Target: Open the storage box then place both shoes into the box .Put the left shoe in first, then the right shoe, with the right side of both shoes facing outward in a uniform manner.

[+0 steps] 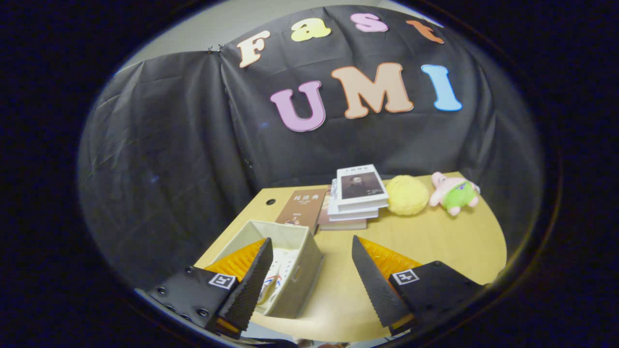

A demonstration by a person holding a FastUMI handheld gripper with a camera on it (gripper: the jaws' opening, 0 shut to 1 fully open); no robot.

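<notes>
Claw [309, 270]: wide, empty. One storage box [290, 251], beige, lidless; white shoe [278, 275] inside. Surface [435, 241]: book stack [355, 195], two plush toys [454, 192].

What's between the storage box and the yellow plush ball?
In the gripper view, bare tabletop; the book stack sits just behind that line. The open tongs hold nothing.

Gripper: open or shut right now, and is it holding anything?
Gripper: open, fingers spread wide, holding nothing; the open storage box with a shoe inside sits by one finger.
</notes>
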